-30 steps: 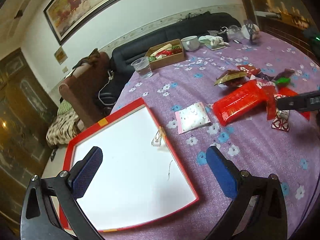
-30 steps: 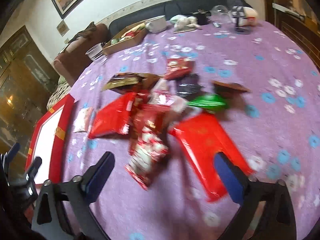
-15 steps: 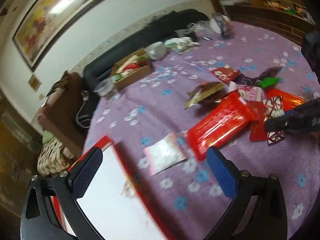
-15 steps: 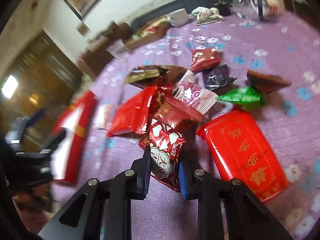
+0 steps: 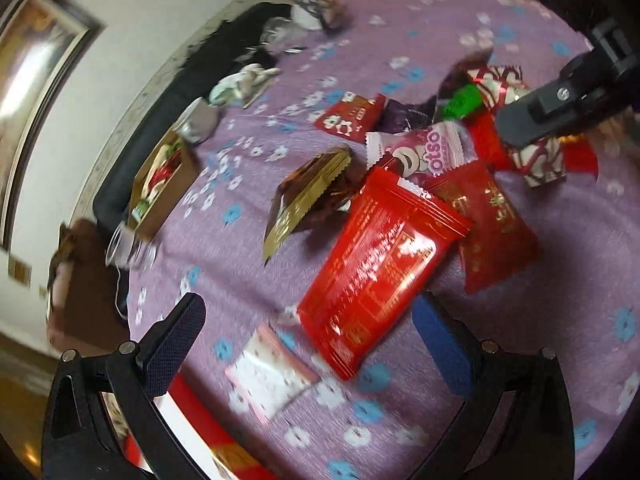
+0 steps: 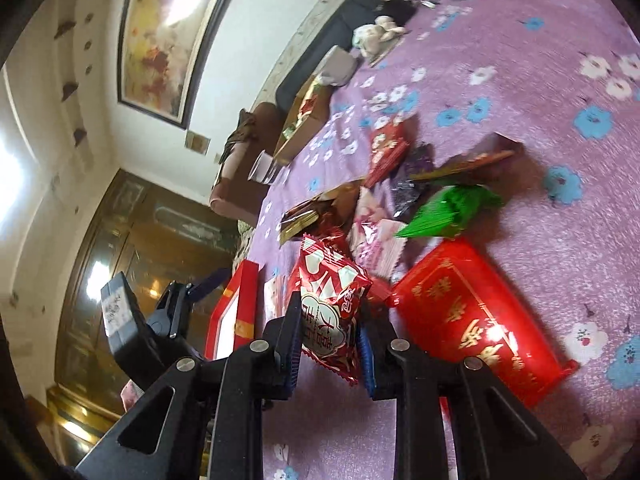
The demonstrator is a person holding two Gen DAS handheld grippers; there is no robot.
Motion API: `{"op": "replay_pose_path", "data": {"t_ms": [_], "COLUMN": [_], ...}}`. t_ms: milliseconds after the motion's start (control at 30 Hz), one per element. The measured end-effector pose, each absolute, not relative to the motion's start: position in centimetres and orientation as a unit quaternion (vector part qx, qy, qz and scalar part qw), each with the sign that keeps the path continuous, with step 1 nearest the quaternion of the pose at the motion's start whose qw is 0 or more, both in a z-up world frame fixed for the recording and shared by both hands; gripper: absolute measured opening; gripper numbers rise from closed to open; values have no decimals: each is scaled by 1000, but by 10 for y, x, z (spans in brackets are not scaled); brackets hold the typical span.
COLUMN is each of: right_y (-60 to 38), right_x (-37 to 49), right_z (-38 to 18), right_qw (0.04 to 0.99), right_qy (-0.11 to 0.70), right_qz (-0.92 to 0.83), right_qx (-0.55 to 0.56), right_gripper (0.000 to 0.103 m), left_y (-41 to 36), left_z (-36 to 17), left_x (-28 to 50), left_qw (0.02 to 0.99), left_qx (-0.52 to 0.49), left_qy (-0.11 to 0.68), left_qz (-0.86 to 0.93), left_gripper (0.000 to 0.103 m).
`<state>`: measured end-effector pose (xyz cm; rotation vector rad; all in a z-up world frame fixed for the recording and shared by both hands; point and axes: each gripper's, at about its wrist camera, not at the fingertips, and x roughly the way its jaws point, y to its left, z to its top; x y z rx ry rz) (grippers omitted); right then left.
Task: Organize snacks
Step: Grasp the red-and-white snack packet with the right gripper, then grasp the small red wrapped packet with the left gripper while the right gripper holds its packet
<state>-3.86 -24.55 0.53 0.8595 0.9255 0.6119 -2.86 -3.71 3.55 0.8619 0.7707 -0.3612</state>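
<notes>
Several snack packets lie heaped on a purple flowered tablecloth [image 5: 240,248]. My right gripper [image 6: 330,344] is shut on a red-and-white candy packet [image 6: 330,304] and holds it lifted and tilted; the packet also shows in the left wrist view [image 5: 536,156]. My left gripper [image 5: 308,340] is open and empty, just above a long red packet [image 5: 380,264] and a white-pink packet [image 5: 272,376]. A large red packet with gold writing [image 6: 476,312] lies right of my right gripper. A red-framed white tray [image 6: 236,316] lies at the left.
A green packet [image 6: 452,212], a pink packet [image 5: 424,152], a brown-gold packet [image 5: 312,196] and a small red one [image 5: 352,116] lie in the heap. A cardboard box of snacks [image 5: 164,184], a clear cup [image 5: 128,248] and a mug [image 5: 200,120] stand farther back.
My right gripper has closed on the red-and-white candy packet and lifted it, tilting. My left gripper has swung from the tray toward the snack heap and stays open.
</notes>
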Motion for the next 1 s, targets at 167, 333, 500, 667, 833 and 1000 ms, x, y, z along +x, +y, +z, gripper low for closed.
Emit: {"op": "replay_pose_path", "data": {"t_ms": [167, 333, 500, 667, 833, 1000], "right_y": [-249, -249, -247, -246, -246, -244], "right_x": [-39, -40, -39, -40, -41, -44], "right_z": [6, 4, 4, 4, 8, 12], "right_qw": [759, 753, 756, 764, 774, 781], "right_qy": [420, 422, 422, 421, 413, 405], "right_qz": [291, 297, 295, 287, 284, 286], "right_qx": [403, 408, 404, 396, 387, 380], "right_gripper": [26, 27, 27, 27, 27, 27], "left_y": [-48, -50, -42, -42, -33, -19], "left_z": [26, 20, 22, 22, 36, 49], "left_x": [-10, 8, 6, -8, -22, -42], "left_qw": [793, 789, 794, 806, 825, 852], "left_qx": [430, 411, 335, 320, 257, 174], "left_qy": [380, 401, 431, 424, 420, 409], "left_qz": [-203, -219, -267, -260, -277, -277], "left_gripper": [103, 103, 48, 43, 37, 35]}}
